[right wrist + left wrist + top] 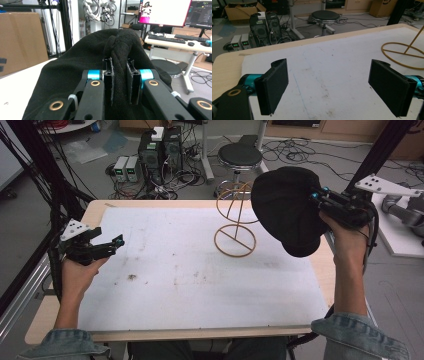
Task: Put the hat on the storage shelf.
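Black hat hangs from the right gripper, jaws clamped on a fabric fold, held above the tabletop just beside the gold wire stand, likely its destination. Left gripper waits, jaws apart, empty.

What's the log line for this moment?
right hand-held gripper: shut on black hat, held aloft | left hand-held gripper: open | gold wire stand: bare
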`<state>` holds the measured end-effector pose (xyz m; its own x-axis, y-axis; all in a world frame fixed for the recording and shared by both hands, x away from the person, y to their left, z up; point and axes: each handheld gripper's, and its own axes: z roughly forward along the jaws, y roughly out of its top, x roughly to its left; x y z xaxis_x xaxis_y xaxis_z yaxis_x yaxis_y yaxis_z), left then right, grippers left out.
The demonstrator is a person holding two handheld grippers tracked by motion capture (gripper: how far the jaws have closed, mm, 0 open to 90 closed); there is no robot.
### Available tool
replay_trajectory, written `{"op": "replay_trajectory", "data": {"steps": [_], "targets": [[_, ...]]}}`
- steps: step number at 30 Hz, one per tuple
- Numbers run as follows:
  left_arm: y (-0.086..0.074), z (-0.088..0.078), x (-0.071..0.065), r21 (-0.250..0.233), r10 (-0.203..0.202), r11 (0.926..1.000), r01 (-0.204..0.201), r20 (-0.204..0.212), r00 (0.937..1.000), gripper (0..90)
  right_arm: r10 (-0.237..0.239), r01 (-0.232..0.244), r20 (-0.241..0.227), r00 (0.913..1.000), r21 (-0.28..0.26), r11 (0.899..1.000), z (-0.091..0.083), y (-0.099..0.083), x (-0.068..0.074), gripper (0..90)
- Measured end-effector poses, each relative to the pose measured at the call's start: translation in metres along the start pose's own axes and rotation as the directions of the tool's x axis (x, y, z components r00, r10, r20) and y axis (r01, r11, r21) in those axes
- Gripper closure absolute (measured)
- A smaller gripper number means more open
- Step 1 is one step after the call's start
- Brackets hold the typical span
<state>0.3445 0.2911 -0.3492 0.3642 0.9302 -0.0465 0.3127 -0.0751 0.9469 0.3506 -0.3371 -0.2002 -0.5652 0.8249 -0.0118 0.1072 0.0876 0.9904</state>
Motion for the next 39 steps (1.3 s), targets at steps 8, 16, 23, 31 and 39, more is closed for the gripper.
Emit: {"op": "replay_trajectory", "data": {"steps": [8, 16, 23, 31, 39], "targets": [[0.000, 0.000, 0.001, -0.001, -0.002, 1.0000, 0.002, 0.002, 1.0000, 16.6, 0.008, -0.008, 0.011, 0.9999, -0.006, 1.000, 0.027, 0.007, 0.004, 81.0], [0.000, -0.001, 0.002, -0.002, -0.006, 1.0000, 0.006, 0.002, 1.0000, 16.6, 0.000, 0.000, 0.001, 1.0000, 0.018, 1.000, 0.053, 0.006, 0.005, 80.7], [0.000, 0.000, 0.003, 0.000, -0.008, 1.0000, 0.008, 0.000, 1.0000, 16.7, -0.031, 0.032, -0.019, 0.9993, 0.031, 0.999, 0.072, 0.006, 0.005, 80.6], [0.000, -0.001, 0.004, 0.001, -0.009, 1.0000, 0.009, 0.000, 1.0000, 16.6, -0.052, 0.055, -0.052, 0.9973, 0.059, 0.997, 0.095, 0.005, 0.011, 80.4], [-0.001, -0.001, 0.005, -0.001, -0.015, 0.9999, 0.015, 0.000, 0.9999, 16.6, -0.091, 0.096, -0.059, 0.9941, 0.099, 0.990, 0.114, 0.004, 0.019, 80.1]]}}
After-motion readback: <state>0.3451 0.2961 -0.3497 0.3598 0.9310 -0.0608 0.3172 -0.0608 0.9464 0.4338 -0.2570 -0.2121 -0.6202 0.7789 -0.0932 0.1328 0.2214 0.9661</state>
